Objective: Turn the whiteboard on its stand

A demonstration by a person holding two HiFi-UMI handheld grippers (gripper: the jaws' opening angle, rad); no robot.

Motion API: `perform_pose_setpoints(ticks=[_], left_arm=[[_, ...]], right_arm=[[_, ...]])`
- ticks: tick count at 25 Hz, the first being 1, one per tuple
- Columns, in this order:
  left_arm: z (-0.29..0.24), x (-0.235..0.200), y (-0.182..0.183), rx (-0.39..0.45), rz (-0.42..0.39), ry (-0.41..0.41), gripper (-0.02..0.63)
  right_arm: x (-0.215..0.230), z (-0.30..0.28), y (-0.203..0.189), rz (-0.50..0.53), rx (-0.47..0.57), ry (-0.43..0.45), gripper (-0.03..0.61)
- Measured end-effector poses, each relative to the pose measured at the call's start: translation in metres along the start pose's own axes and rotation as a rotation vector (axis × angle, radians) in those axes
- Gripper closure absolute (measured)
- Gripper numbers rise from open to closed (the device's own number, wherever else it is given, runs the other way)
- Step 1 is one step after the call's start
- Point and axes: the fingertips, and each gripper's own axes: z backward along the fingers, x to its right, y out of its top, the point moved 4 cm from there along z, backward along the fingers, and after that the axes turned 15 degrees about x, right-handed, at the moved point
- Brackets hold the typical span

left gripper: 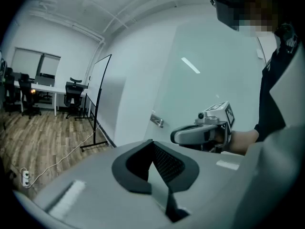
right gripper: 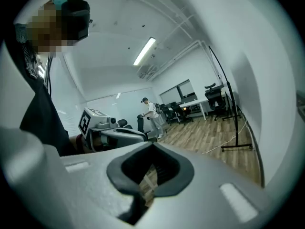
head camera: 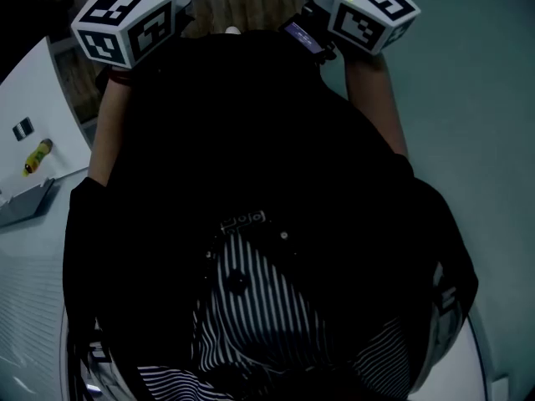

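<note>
**Both hand-held grippers empty, whiteboard across the room**

The whiteboard [left gripper: 99,95] stands upright in its black stand [left gripper: 95,146] on the wood floor [left gripper: 43,137], close to the white wall and well apart from the person. From here it shows nearly edge-on, so I can't say which way its face points.

The person holds both tools up in front of the chest. The head view shows little more than a black jacket [head camera: 251,157] and the two marker cubes [head camera: 125,22] [head camera: 374,12] at the top. The left hand-held gripper [left gripper: 153,163] has its jaws brought together at the tips, with nothing between them. The right hand-held gripper [right gripper: 151,168] is the same, closed and holding nothing. Each one shows in the other's view, level with it and pointed out into the room.

My judgement is that no step on the board is in hand right now, as nothing is near its frame. This would fit someone who is about to walk over to the board, or someone who has turned it and stepped back. The pictures don't settle which. All I can say is that the board is out of reach from this spot.
</note>
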Motion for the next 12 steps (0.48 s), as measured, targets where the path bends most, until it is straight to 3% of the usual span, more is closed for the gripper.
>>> perform_pose_setpoints(ticks=[5, 9, 12], left_arm=[[-0.006, 0.011, -0.02, -0.005, 0.038, -0.013, 0.612], [0.0, 0.01, -0.025, -0.014, -0.003, -0.014, 0.611], [-0.006, 0.013, -0.019, 0.024, 0.008, -0.031, 0.611]], right_arm=[[0.009, 0.014, -0.024, -0.011, -0.016, -0.001, 0.578], [0.011, 0.014, -0.038, -0.052, 0.044, 0.007, 0.578], [0.013, 0.014, -0.034, -0.038, 0.012, 0.008, 0.578]])
